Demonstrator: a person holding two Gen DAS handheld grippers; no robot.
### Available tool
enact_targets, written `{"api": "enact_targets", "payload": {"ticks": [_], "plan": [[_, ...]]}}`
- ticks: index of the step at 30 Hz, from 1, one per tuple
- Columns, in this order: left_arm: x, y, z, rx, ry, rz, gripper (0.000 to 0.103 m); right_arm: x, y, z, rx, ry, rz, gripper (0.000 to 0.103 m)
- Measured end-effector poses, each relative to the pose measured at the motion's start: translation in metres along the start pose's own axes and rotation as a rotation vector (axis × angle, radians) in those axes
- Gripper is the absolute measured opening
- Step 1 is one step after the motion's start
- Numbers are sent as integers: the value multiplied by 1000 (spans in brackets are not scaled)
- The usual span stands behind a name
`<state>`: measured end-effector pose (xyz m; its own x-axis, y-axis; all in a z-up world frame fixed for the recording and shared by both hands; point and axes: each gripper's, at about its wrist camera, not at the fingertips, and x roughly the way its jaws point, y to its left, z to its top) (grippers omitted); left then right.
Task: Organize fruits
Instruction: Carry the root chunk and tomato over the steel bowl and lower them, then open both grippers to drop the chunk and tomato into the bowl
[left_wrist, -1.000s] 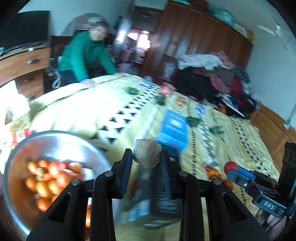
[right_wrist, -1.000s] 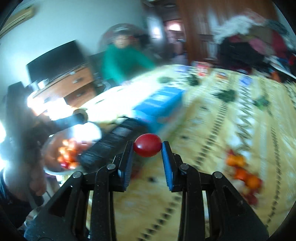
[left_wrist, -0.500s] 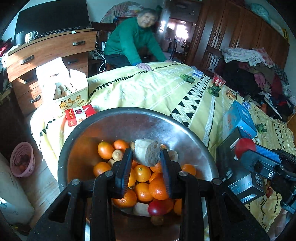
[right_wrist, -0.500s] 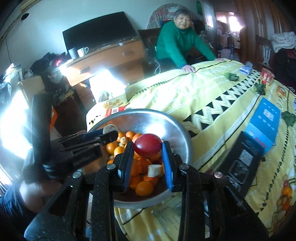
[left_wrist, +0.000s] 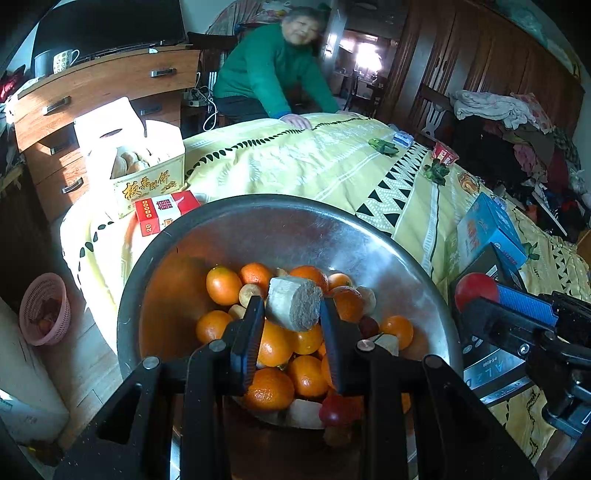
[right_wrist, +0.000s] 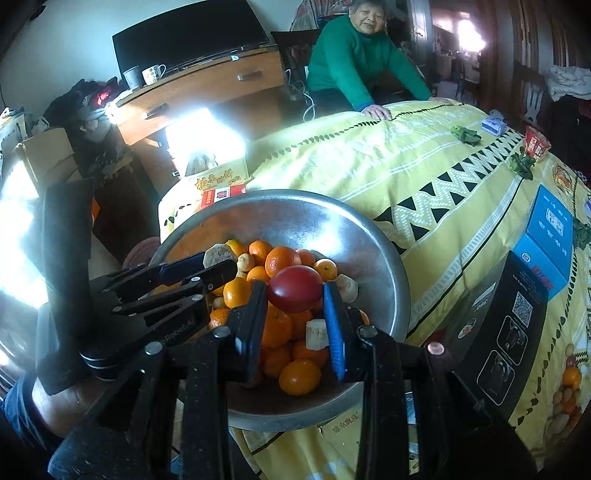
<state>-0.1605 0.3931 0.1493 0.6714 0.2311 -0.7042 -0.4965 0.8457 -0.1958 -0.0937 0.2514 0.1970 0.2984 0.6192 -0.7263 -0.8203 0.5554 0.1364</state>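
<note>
— Inspector: Your left gripper (left_wrist: 292, 314), frame centre, clamps a cut pale chunk (left_wrist: 294, 303) above the steel bowl (left_wrist: 280, 225) of oranges (left_wrist: 271, 387); confirm the right?
— Operator: Your right gripper (right_wrist: 295, 295) grasps a red fruit (right_wrist: 295, 288), centre frame, over that bowl.

orange fruits (left_wrist: 273, 347), silver bowl (left_wrist: 295, 229), yellow black-triangled cloth (left_wrist: 332, 166), red fruit (right_wrist: 295, 288)

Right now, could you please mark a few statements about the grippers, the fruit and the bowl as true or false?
1. The right gripper holds a red fruit. True.
2. The left gripper is empty. False: it is shut on a pale cut chunk.
3. The bowl holds many oranges. True.
4. The bowl is plastic. False: it is shiny metal.
5. Both grippers are above the bowl. True.
</note>
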Motion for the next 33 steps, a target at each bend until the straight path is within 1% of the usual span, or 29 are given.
{"api": "enact_targets", "payload": {"ticks": [6,13,28,33], "plan": [[-1,3,-1,-9,0,-8,31,6,8,2,-13,11,-11,31],[0,4,-2,-13,4,-11,31,11,6,1,-4,22,-21,31],[9,4,-7,-14,24,-16,31,25,8,-2,2,55,-9,31],[10,9,-8,-28,27,-10,32,28,7,-3,14,60,1,32]]}}
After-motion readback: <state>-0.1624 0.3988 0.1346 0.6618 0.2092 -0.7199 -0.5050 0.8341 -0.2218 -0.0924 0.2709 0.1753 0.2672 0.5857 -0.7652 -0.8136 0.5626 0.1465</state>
